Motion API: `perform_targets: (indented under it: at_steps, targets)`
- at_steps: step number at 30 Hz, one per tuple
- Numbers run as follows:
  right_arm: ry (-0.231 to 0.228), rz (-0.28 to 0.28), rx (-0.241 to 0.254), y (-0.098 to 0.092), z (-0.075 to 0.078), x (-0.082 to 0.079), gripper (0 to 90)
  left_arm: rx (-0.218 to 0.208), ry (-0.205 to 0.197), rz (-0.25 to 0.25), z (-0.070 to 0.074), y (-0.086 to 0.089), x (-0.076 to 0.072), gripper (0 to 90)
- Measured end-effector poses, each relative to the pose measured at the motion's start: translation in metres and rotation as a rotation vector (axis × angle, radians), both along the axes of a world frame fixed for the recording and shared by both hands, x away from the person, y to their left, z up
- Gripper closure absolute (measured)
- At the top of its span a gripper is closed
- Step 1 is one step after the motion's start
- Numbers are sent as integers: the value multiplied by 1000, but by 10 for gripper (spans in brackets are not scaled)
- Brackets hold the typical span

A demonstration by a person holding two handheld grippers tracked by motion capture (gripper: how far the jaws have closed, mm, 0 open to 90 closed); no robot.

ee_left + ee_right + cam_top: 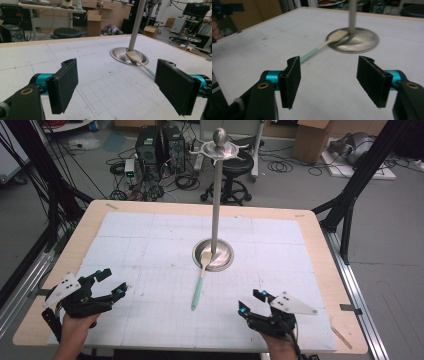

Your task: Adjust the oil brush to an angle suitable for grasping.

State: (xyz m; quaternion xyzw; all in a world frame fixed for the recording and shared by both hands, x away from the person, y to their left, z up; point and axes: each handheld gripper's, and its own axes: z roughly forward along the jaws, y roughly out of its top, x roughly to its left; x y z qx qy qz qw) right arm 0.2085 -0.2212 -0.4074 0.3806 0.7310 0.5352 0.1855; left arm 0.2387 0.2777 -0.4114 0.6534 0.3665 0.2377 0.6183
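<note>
A: Spatula (202, 279) is mid-table on the white mat (150, 245). Wooden head rests on the rim of the steel stand base (225, 260), touching it, just in front of the pole (216, 210). Green handle lies flat on the mat.

B: Axis?

A: Long axis runs near-to-far, slightly skewed. Head points away from the person, toward the pole. Handle tip points back toward the near edge, landing between the two grippers and a little left of centre.

B: Tools?

A: Left gripper (111, 282) is at the near left, jaws spread wide, nothing between them. Right gripper (251, 302) is at the near right, jaws also apart and empty. Both sit low over the mat, well apart from the spatula. In the left gripper view the spatula (140, 62) shows between the pads, farther off. In the right gripper view the handle (312, 53) runs out from just above the left pad toward the base (362, 41).

B: Room to move?

A: Open mat on both sides of the handle. Only obstacle is the pole with the hook ring (220, 151) on top, right behind the head. Near table edge (30, 335) is close behind both hands. The mat stops short of the wooden border all round.
</note>
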Motion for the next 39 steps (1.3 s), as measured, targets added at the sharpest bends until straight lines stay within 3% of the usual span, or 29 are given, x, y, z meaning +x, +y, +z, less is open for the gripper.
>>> perform_targets:
  at_steps: [4,6,10,11,12,13,17,18,21,25,39]
  targets:
    - [31,100,-49,28,-6,9,551,-2,-2,3,0,2,0,193]
    - [71,156,-120,48,-13,18,696,-4,0,5,0,2,0,194]
    - [115,192,-177,67,-21,26,805,-2,-3,4,0,3,1,194]
    - [140,203,-213,79,-26,32,851,-3,-2,6,0,3,1,194]
    - [140,203,-213,79,-26,32,851,-7,-2,7,0,3,1,194]
    - [164,217,-250,89,-29,37,871,-8,-2,7,0,3,1,194]
    - [186,227,-311,105,-32,46,883,-13,-1,8,0,4,2,194]
    - [201,237,-347,113,-33,50,889,-14,-1,8,0,5,2,194]
    - [211,236,-374,118,-34,53,889,-11,-3,8,0,6,2,194]
    - [228,246,-351,120,-34,55,889,-15,-2,8,0,6,2,194]
    - [220,318,-384,155,-32,60,889,-18,4,17,0,7,3,194]
